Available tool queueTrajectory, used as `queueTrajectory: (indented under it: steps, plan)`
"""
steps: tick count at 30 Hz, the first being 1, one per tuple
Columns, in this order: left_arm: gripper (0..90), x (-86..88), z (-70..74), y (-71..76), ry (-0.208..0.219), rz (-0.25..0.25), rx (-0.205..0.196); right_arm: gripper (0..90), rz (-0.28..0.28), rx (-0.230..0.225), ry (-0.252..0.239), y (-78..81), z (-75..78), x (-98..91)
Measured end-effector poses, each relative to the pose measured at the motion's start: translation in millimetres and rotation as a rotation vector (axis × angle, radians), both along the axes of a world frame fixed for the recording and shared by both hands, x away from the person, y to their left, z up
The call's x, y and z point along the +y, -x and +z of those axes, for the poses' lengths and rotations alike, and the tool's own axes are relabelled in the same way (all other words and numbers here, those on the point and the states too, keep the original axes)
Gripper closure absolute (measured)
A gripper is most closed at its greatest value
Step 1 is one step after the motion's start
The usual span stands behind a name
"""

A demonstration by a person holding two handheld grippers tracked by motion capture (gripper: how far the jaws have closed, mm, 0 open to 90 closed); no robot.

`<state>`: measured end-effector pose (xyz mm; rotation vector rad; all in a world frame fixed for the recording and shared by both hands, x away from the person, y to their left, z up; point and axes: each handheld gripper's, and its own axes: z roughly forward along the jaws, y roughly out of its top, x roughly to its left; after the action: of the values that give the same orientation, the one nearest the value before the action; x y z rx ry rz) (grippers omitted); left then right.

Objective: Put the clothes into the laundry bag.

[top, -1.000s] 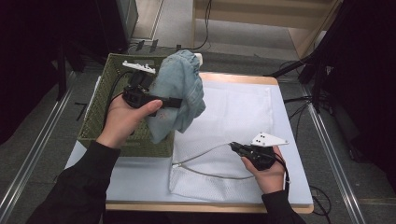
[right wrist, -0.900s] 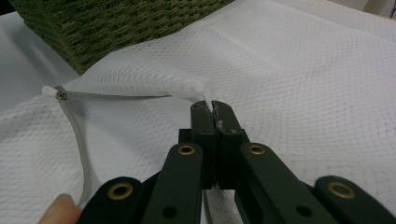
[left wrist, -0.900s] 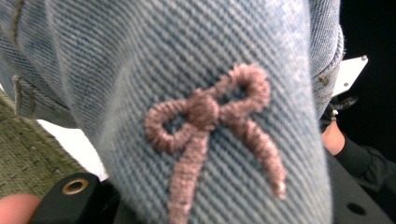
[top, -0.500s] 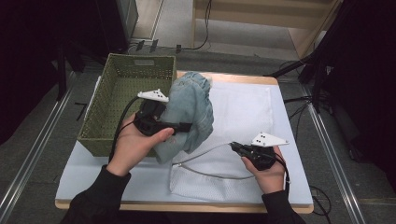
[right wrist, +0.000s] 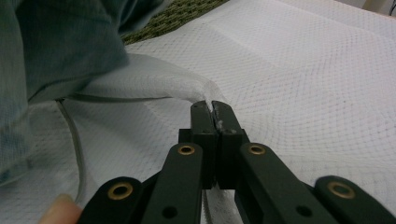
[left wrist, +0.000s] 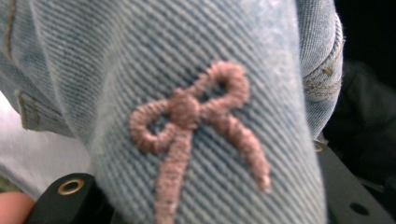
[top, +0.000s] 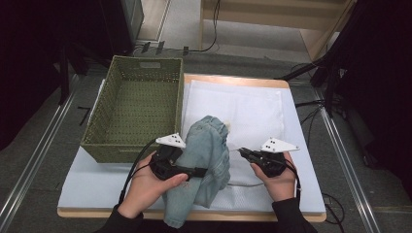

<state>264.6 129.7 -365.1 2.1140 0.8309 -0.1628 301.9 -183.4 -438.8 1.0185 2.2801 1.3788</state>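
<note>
My left gripper [top: 197,171] is shut on a light-blue denim garment [top: 209,155] that hangs bunched over the front of a white mesh bag [top: 243,107]. In the left gripper view the denim [left wrist: 210,70] lies across the jaws, showing a pink embroidered bow [left wrist: 196,116]. My right gripper [right wrist: 212,108] is shut on a raised fold of the mesh bag's edge [right wrist: 187,93], just right of the denim [right wrist: 60,46]. From above, the right gripper [top: 241,152] points left at the garment. Whether any denim is inside the bag is hidden.
A green woven basket [top: 145,60] stands at the back left of the table, its inside bare. The table's front edge [top: 92,211] lies just beneath both hands. A grey cord [right wrist: 74,140] runs along the bag's near edge.
My left gripper has carried the denim garment from above the basket to the right, nearer and lower, onto the front of the mesh bag. The right gripper has stayed in place.
</note>
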Motion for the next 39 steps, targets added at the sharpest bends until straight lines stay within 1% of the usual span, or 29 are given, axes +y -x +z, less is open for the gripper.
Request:
queueTrajectory:
  steps: [2, 3, 4, 6, 8, 9, 10, 11, 13, 14, 15, 18, 19, 20, 21, 22, 23, 24, 28, 29, 30, 31, 34, 35, 37, 39]
  plan:
    - [63.1, -0.5, -1.1, 1.8, 0.001, -0.007, -0.002, 90.0, 0.0, 0.0, 0.002, 0.0, 0.2, -0.1]
    - [63.0, -0.3, -2.0, 3.3, 0.011, -0.014, 0.0, 90.0, -0.001, -0.002, 0.002, 0.0, 0.2, -0.1]
    - [63.0, 0.1, -3.2, 4.5, 0.031, -0.025, 0.014, 90.0, -0.004, -0.003, 0.001, -0.4, 0.1, -0.3]
    - [63.0, -0.6, -5.0, 5.5, 0.038, -0.04, 0.024, 90.0, -0.009, 0.0, 0.0, -1.0, -0.3, -1.3]
    - [62.9, -2.8, -8.5, 7.1, 0.027, -0.064, 0.021, 90.0, -0.016, 0.007, 0.002, -1.4, -0.9, -2.1]
    - [62.9, -2.8, -8.5, 7.1, 0.027, -0.064, 0.021, 90.0, -0.016, 0.007, 0.002, -1.4, -0.9, -2.1]
    - [62.8, -4.7, -11.4, 7.4, 0.026, -0.085, 0.024, 90.0, -0.017, 0.015, 0.004, -2.1, -1.8, -2.7]
    - [62.8, -4.7, -11.4, 7.4, 0.026, -0.085, 0.024, 90.0, -0.017, 0.015, 0.004, -2.1, -1.8, -2.7]
    - [62.8, -9.1, -14.0, 9.3, 0.016, -0.121, 0.024, 90.0, -0.03, 0.021, 0.0, -3.0, -2.5, -3.6]
    - [62.8, -9.1, -14.0, 9.3, 0.016, -0.121, 0.024, 90.0, -0.037, 0.023, 0.002, -3.5, -2.6, -4.0]
    - [62.7, -12.6, -14.7, 11.9, 0.01, -0.155, 0.024, 90.0, -0.044, 0.026, 0.0, -4.0, -2.8, -4.3]
    - [62.6, -17.7, -14.7, 16.3, 0.003, -0.223, 0.03, 90.0, -0.058, 0.033, -0.005, -5.2, -3.2, -5.1]
    - [62.5, -17.7, -14.7, 16.3, 0.003, -0.223, 0.03, 90.0, -0.058, 0.033, -0.005, -5.2, -3.2, -5.1]
    - [62.5, -21.6, -15.1, 19.6, 0.0, -0.265, 0.034, 90.0, -0.063, 0.037, -0.013, -5.6, -2.9, -6.0]
    - [62.4, -21.6, -15.1, 19.6, 0.0, -0.265, 0.034, 90.0, -0.063, 0.037, -0.013, -5.6, -2.9, -6.0]
    - [62.3, -25.8, -16.1, 22.5, -0.016, -0.294, 0.037, 90.0, -0.073, 0.036, -0.018, -6.2, -2.4, -7.0]
    - [62.3, -25.8, -16.1, 22.5, -0.016, -0.294, 0.037, 90.0, -0.079, 0.038, -0.02, -6.3, -2.1, -7.3]
    - [62.2, -29.4, -18.5, 23.9, -0.03, -0.313, 0.047, 90.0, -0.082, 0.037, -0.024, -6.6, -2.0, -7.8]
    - [62.0, -35.6, -25.8, 23.7, -0.059, -0.347, 0.078, 90.0, -0.087, 0.045, -0.049, -6.9, -0.5, -8.9]
    - [61.9, -35.6, -25.8, 23.7, -0.059, -0.347, 0.078, 90.0, -0.087, 0.045, -0.049, -6.9, -0.5, -8.9]
    - [61.9, -37.5, -28.4, 23.5, -0.069, -0.355, 0.089, 90.0, -0.087, 0.044, -0.052, -6.7, 0.4, -9.2]
    - [61.7, -38.7, -30.0, 23.3, -0.071, -0.36, 0.092, 90.0, -0.088, 0.037, -0.064, -6.1, 3.1, -9.6]
    - [61.3, -42.5, -35.7, 22.0, -0.085, -0.352, 0.111, 90.0, -0.088, 0.032, -0.077, -4.6, 6.4, -9.8]
    - [61.0, -44.2, -38.9, 20.5, -0.091, -0.335, 0.13, 90.0, -0.082, 0.018, -0.083, -3.2, 9.7, -9.1]
    - [60.8, -44.7, -40.1, 19.3, -0.095, -0.327, 0.135, 90.0, -0.077, 0.011, -0.083, -2.1, 11.6, -8.6]
    - [60.3, -45.5, -42.0, 17.1, -0.093, -0.297, 0.154, 90.0, -0.069, -0.004, -0.086, 1.1, 16.6, -6.0]
